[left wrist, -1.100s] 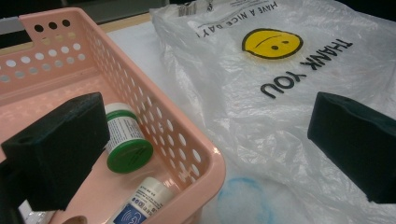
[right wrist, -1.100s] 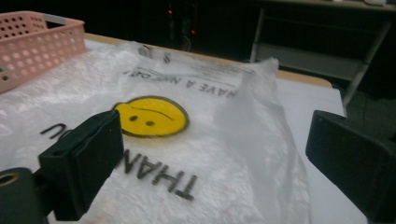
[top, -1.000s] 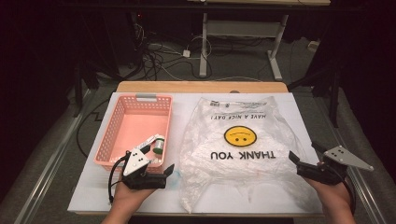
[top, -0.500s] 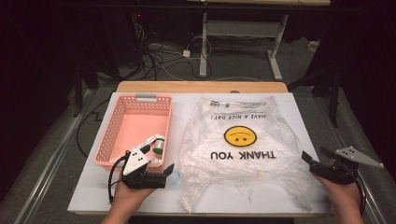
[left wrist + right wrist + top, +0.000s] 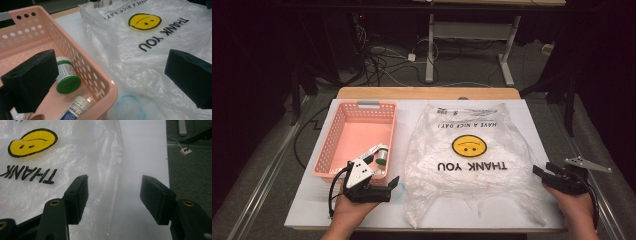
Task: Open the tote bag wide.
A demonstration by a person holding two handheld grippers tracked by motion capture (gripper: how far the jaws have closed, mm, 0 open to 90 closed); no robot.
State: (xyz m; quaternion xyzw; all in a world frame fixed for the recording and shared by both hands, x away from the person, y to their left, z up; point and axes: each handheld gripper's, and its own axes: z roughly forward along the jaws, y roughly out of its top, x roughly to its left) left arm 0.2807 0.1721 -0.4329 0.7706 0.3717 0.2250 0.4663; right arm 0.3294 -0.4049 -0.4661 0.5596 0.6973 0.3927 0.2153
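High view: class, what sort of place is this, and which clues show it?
Probably a lab or workshop test bench: cables trail over the floor, bare desk legs stand behind, and a white board carries a staged plastic bag and pink basket.

Green-capped bottle (image 5: 65, 77) partly hidden behind left gripper (image 5: 110, 80) jaw. White tube (image 5: 75, 108) cut off at bottom edge, label too blurred to read. Small print on plastic bag (image 5: 472, 165) top illegible in high view. Basket (image 5: 100, 82) cropped left.
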